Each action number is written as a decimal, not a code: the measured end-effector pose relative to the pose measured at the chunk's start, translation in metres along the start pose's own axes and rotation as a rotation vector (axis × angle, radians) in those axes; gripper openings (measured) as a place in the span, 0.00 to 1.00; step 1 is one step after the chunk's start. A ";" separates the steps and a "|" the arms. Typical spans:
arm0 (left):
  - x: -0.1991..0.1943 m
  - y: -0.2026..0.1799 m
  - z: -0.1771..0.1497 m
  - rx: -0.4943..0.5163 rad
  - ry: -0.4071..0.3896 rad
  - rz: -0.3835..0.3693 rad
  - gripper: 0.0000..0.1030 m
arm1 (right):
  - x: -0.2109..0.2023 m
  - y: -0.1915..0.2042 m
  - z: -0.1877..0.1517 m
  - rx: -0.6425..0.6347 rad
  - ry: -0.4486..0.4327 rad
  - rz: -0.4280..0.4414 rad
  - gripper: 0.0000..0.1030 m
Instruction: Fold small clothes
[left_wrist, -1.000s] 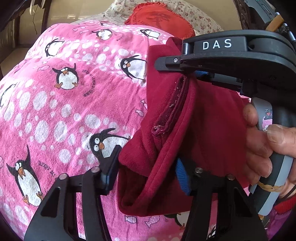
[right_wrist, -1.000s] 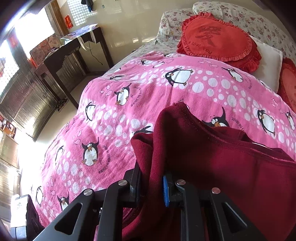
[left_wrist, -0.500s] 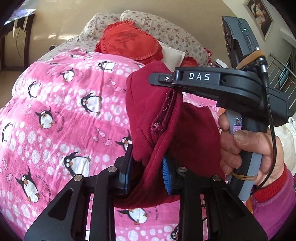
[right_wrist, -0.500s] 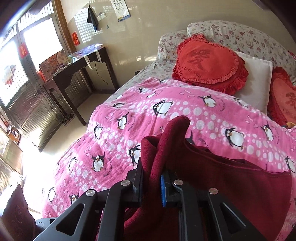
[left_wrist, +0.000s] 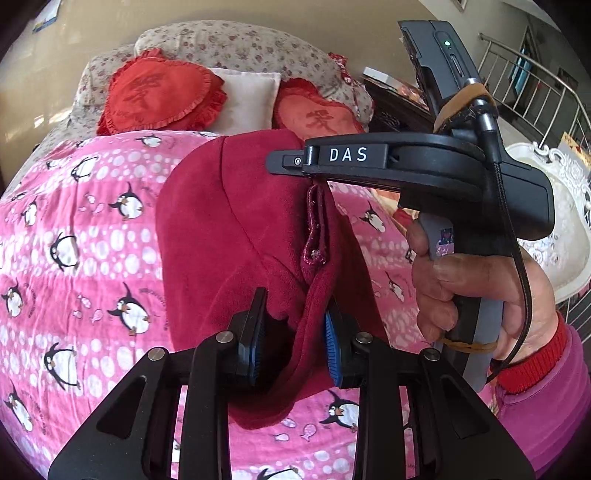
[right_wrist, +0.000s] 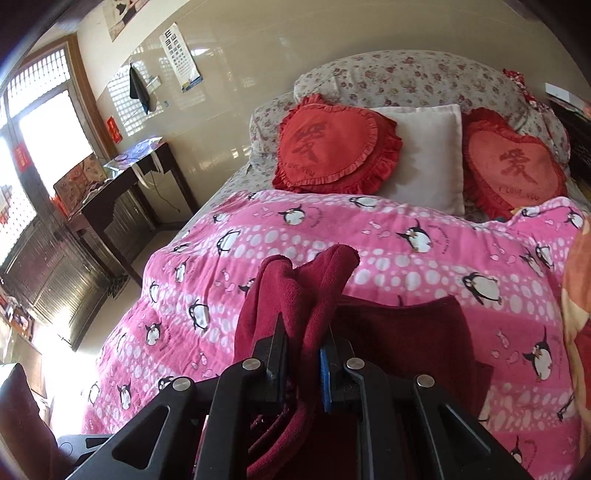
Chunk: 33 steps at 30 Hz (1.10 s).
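Observation:
A dark red fleece garment (left_wrist: 229, 229) hangs lifted above the pink penguin bedspread (left_wrist: 92, 240). My left gripper (left_wrist: 293, 332) is shut on a bunched lower fold of it, cloth filling the space between the blue pads. In the left wrist view my right gripper (left_wrist: 291, 162), marked DAS and held by a hand (left_wrist: 461, 280), clamps the garment's upper edge near a seam. In the right wrist view that gripper (right_wrist: 303, 350) is shut on a thick fold of the garment (right_wrist: 295, 288), whose rest drapes down to the right over the bedspread (right_wrist: 406, 258).
Two red heart cushions (right_wrist: 332, 147) (right_wrist: 513, 166) and a white pillow (right_wrist: 424, 155) lean on a floral bolster at the head of the bed. A dark desk (right_wrist: 122, 184) stands left of the bed by bright windows. A metal railing (left_wrist: 535, 85) is at the right.
The left jaws, open beside the garment a second ago, have shut on its lower fold. Both grippers have risen with the garment, and the head of the bed has come into view.

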<state>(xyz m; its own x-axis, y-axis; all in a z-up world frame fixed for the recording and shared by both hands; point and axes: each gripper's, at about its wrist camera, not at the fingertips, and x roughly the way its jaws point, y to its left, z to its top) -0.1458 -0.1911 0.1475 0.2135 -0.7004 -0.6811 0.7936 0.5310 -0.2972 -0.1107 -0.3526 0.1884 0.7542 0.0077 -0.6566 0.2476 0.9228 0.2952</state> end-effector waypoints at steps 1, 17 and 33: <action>0.007 -0.007 0.000 0.012 0.013 -0.001 0.26 | -0.003 -0.009 -0.004 0.014 -0.001 -0.006 0.12; 0.070 -0.057 -0.022 0.105 0.130 0.031 0.26 | -0.008 -0.088 -0.050 0.171 0.018 -0.039 0.12; 0.027 -0.050 -0.019 0.137 0.138 -0.059 0.50 | -0.030 -0.101 -0.055 0.189 0.012 -0.127 0.25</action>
<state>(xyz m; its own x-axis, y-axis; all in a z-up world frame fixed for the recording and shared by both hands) -0.1907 -0.2274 0.1314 0.0913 -0.6513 -0.7533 0.8744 0.4144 -0.2523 -0.1921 -0.4245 0.1403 0.7025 -0.0980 -0.7049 0.4507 0.8278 0.3341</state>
